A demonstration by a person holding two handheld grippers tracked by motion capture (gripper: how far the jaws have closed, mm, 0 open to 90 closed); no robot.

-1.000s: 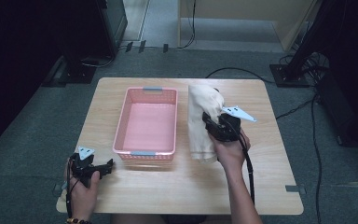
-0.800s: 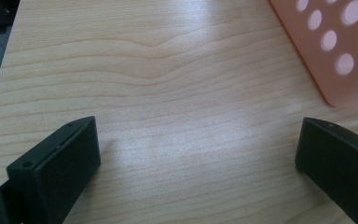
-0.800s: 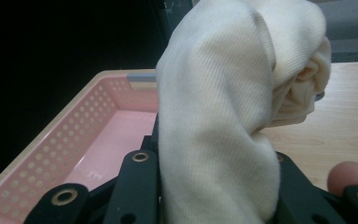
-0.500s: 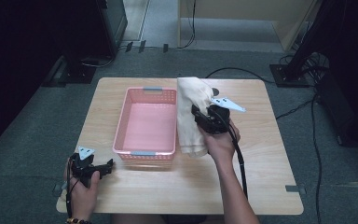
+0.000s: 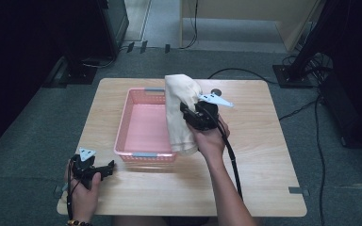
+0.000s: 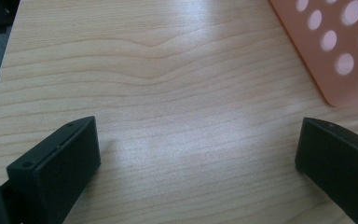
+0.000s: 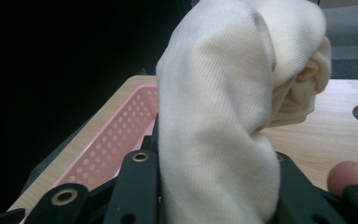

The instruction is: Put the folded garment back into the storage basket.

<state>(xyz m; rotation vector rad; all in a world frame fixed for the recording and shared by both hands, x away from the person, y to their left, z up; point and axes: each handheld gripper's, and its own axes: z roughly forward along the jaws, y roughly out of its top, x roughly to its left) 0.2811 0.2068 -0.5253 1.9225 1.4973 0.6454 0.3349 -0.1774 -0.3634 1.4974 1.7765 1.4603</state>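
The cloth point(image 5: 179, 113) is clamped between the closed jaws of the right gripper point(image 5: 192, 116) and hangs bunched above the right rim of the basket point(image 5: 139, 154), its lower end draped at the basket's near right corner. Judged step: the cloth is to be carried over and dropped into the basket. To do it well, the cloth should be lifted enough that the hanging tail clears the rim, brought over the basket's middle, lowered until most fabric rests on the floor of the basket, and only then released; a drag against the rim could shove the light plastic basket. The left gripper point(image 5: 95, 170) is held at the table's point(image 5: 264, 155) near left corner, jaws wide open with nothing between them, bare wood seen under them in the left gripper view; it could be used to steady the basket. The table is pale wood with a cable hole near its far edge; grey carpet, cables and dark stands surround it.
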